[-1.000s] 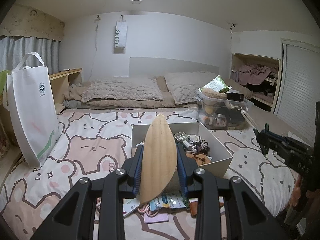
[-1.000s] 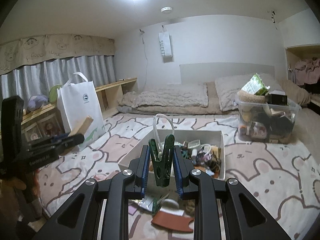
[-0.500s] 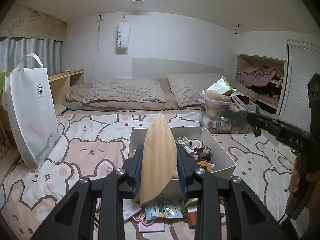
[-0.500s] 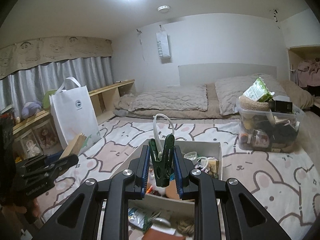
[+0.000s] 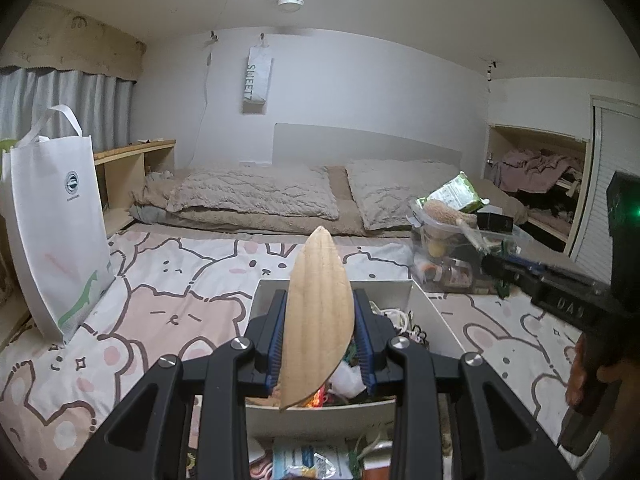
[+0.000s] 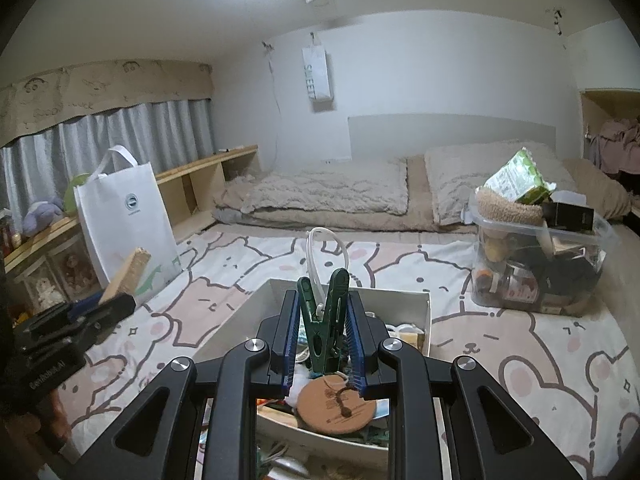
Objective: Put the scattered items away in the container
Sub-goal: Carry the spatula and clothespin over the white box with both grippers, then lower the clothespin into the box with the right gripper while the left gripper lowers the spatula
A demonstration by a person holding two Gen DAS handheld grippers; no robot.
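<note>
The white open-top box (image 5: 434, 312), the container, sits on the cartoon-print bedspread (image 5: 168, 300), already partly filled with small items. The left tongs (image 5: 320, 344) are clamped edge-on across a leaf-shaped wooden board (image 5: 318, 312), holding it upright over the box's near wall, presumably for a clean drop inside. The right tongs (image 6: 322, 344) are clamped on a green clothespin (image 6: 324, 328), also above the box. Loose packets (image 5: 308, 460) lie outside the near wall, still to collect
</note>
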